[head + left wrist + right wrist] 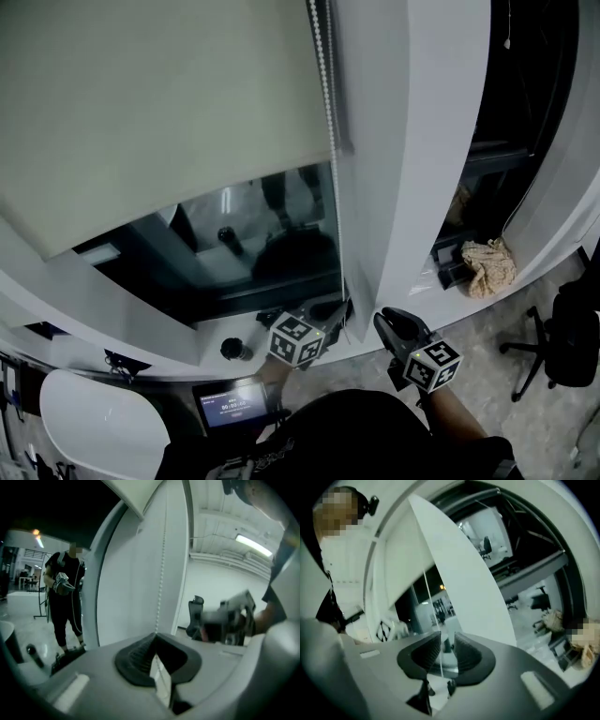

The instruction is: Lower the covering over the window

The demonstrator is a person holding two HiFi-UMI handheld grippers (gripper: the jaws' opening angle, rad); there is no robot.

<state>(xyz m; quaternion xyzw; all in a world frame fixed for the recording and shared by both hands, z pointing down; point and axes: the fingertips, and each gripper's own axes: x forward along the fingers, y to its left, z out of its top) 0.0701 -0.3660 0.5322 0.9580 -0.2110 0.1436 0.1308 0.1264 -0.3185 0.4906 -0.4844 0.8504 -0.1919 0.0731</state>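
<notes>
A pale roller blind covers the upper part of the window, and dark glass shows below its lower edge. Its white bead chain hangs down the blind's right side. My left gripper is low by the sill. In the left gripper view its jaws are shut on the bead chain, which runs straight up from the tips. My right gripper is just to the right, near the white pillar. In the right gripper view it stands open, with a thin strand of the chain passing between the pads.
A white pillar stands right of the window. On the sill are a small dark round object and, further right, a crumpled beige cloth. A lit screen sits below the sill. A black office chair stands at the right.
</notes>
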